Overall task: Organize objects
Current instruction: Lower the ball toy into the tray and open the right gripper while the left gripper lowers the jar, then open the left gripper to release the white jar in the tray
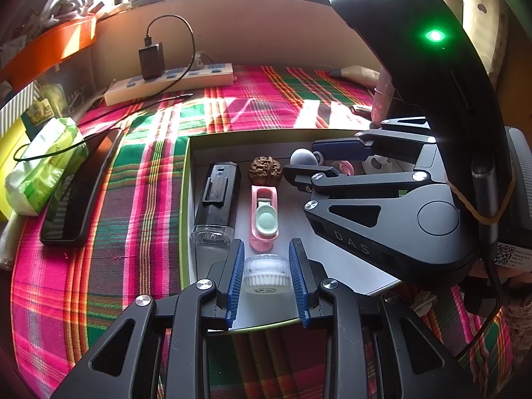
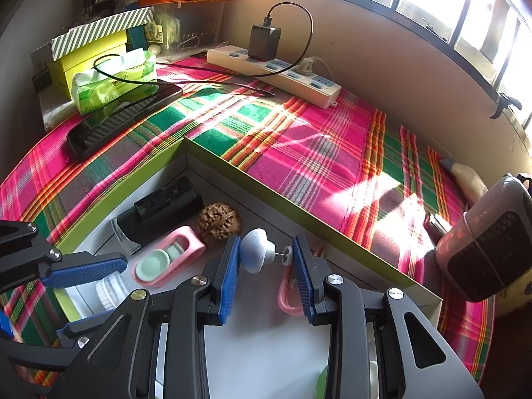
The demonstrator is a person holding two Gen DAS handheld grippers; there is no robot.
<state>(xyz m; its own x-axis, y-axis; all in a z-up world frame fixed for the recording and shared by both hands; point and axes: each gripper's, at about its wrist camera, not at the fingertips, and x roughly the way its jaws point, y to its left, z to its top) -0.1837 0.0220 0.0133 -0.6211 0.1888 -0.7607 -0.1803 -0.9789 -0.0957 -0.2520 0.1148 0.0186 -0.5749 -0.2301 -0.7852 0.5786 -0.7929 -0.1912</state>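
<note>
A shallow green-edged box [image 1: 185, 179] lies on the plaid cloth. In it lie a black device [image 1: 217, 196], a walnut [image 1: 265, 170], a pink case [image 1: 264, 216], a white round brush head [image 1: 265, 272] and a pale blue mushroom-shaped piece [image 2: 256, 253]. My left gripper [image 1: 266, 259] is open, its blue pads on either side of the brush head with small gaps. My right gripper [image 2: 267, 256] is open around the mushroom piece, which touches the left pad. It also shows in the left wrist view [image 1: 304, 163]. A pink ring [image 2: 287, 294] lies under its right finger.
A phone [image 1: 78, 193], a green tissue pack [image 1: 43, 166] and a white power strip [image 1: 169, 84] with a black charger lie on the cloth left and behind the box. A small heater [image 2: 488, 242] stands at the right. Stacked boxes [image 2: 96, 46] line the back left.
</note>
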